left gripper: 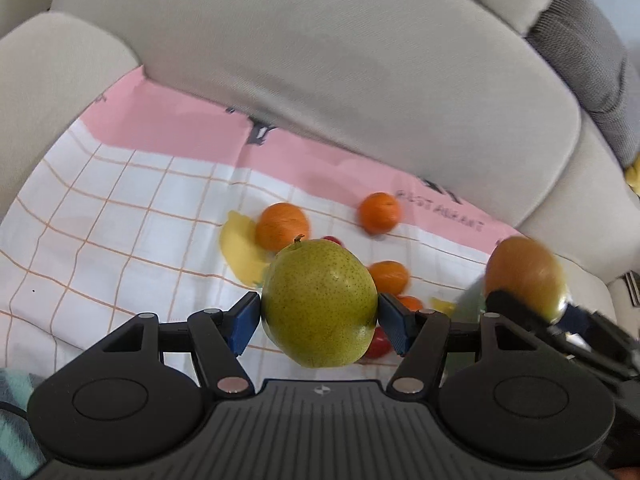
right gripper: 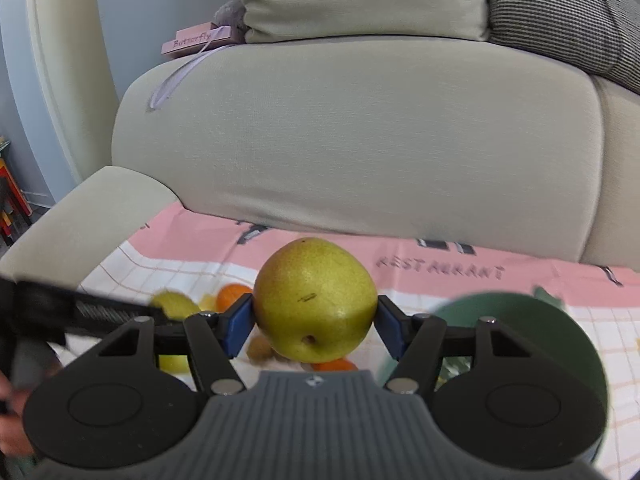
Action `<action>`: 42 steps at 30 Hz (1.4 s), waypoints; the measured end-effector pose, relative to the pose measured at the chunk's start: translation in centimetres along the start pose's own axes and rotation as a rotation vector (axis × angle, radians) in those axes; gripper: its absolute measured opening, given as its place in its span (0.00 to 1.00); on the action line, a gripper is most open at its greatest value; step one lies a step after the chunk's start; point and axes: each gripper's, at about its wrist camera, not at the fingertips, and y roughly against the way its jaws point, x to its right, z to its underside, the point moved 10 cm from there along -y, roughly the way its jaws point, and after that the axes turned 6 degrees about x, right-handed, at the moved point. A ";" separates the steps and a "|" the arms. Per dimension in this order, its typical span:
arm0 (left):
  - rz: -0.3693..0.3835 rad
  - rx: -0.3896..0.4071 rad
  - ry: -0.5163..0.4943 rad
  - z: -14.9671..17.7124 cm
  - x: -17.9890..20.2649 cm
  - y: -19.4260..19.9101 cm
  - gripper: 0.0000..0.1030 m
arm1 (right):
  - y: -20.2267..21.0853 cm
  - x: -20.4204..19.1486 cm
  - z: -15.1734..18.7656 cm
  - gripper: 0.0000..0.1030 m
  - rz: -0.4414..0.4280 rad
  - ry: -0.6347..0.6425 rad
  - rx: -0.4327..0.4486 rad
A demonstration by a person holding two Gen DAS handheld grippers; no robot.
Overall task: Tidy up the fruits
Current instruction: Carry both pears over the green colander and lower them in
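Note:
My left gripper [left gripper: 319, 312] is shut on a green speckled pear [left gripper: 320, 304] and holds it above the checked cloth [left gripper: 100, 220]. My right gripper [right gripper: 314, 320] is shut on a second yellow-green pear [right gripper: 314, 300], also held above the cloth. That pear and the right gripper show blurred at the right of the left wrist view [left gripper: 526, 276]. Oranges [left gripper: 282, 226] [left gripper: 379, 213] [left gripper: 388, 276], a lemon [left gripper: 240, 252] and small red fruit [left gripper: 378, 344] lie on the cloth beneath. A dark green bowl [right gripper: 532, 332] stands at the right in the right wrist view.
The cloth lies on a beige sofa seat; the back cushion [left gripper: 340, 80] rises right behind the fruit and the armrest [right gripper: 80, 224] bounds the left. A grey checked pillow [right gripper: 560, 12] and a pink box [right gripper: 196, 42] sit up on the sofa.

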 end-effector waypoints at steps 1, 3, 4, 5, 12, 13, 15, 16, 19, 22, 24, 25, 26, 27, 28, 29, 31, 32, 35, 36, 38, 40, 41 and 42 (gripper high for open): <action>0.009 0.004 -0.013 0.1 0.7 0.5 0.71 | 0.5 0.5 0.3 0.60 0.007 -0.004 0.001; 0.027 0.005 -0.038 0.3 2.1 1.1 0.71 | 1.4 1.6 0.8 0.60 0.025 -0.012 0.003; 0.037 0.004 -0.050 0.5 2.8 1.5 0.71 | 1.9 2.2 1.0 0.60 0.036 -0.015 0.005; 0.049 0.002 -0.064 0.6 3.6 1.7 0.71 | 2.3 2.8 1.2 0.60 0.049 -0.019 0.007; 0.134 -0.036 -0.162 2.0 9.4 1.6 0.71 | 4.3 6.8 2.7 0.60 0.141 -0.029 0.009; 0.144 -0.042 -0.182 2.2 10.4 1.5 0.71 | 4.4 7.3 3.0 0.60 0.154 -0.024 0.005; 0.165 -0.055 -0.209 2.6 11.9 1.1 0.71 | 4.6 8.3 3.5 0.60 0.171 -0.016 -0.008; 0.175 -0.065 -0.220 2.8 12.6 0.8 0.71 | 4.6 8.8 3.8 0.60 0.181 -0.012 -0.016; 0.194 -0.095 -0.251 3.6 14.2 0.1 0.71 | 4.4 10.1 4.7 0.60 0.210 -0.006 -0.044; 0.201 -0.124 -0.291 4.4 15.5 -0.8 0.71 | 4.1 11.1 5.7 0.60 0.223 -0.006 -0.064; 0.203 -0.141 -0.306 4.8 16.1 -1.3 0.71 | 3.9 11.3 6.0 0.60 0.227 0.009 -0.072; 0.200 -0.150 -0.313 4.9 16.3 -1.6 0.71 | 3.7 11.4 6.3 0.60 0.227 0.018 -0.076; 0.196 -0.157 -0.319 5.0 16.5 -1.9 0.71 | 3.6 11.5 6.4 0.60 0.225 0.025 -0.080; 0.191 -0.162 -0.326 5.1 16.7 -2.2 0.71 | 3.4 11.6 6.6 0.60 0.223 0.030 -0.086; 0.186 -0.166 -0.334 5.2 16.9 -2.4 0.71 | 3.2 11.7 6.7 0.60 0.221 0.035 -0.093; 0.184 -0.169 -0.344 5.2 17.2 -2.5 0.71 | 3.0 11.8 6.9 0.60 0.219 0.037 -0.101; 0.180 -0.178 -0.370 5.3 17.6 -3.0 0.71 | 2.7 11.9 7.2 0.60 0.211 0.039 -0.117; 0.178 -0.184 -0.381 5.4 17.8 -3.2 0.71 | 2.5 12.0 7.3 0.60 0.203 0.040 -0.127; 0.160 -0.208 -0.411 5.7 18.4 -4.1 0.71 | 1.9 11.7 7.7 0.60 0.192 0.055 -0.156; 0.150 -0.214 -0.424 5.8 18.4 -4.4 0.71 | 1.7 11.9 7.8 0.60 0.194 0.063 -0.164; 0.125 -0.229 -0.454 6.2 18.6 -5.1 0.71 | 1.3 11.9 8.0 0.60 0.209 0.088 -0.180; 0.109 -0.248 -0.474 6.6 18.8 -5.7 0.71 | 0.8 11.8 8.2 0.60 0.219 0.109 -0.195; 0.105 -0.257 -0.480 6.7 18.9 -5.9 0.71 | 0.6 11.9 8.4 0.60 0.219 0.114 -0.202; 0.101 -0.269 -0.481 6.9 18.9 -6.3 0.71 | 0.3 11.9 8.5 0.60 0.219 0.115 -0.210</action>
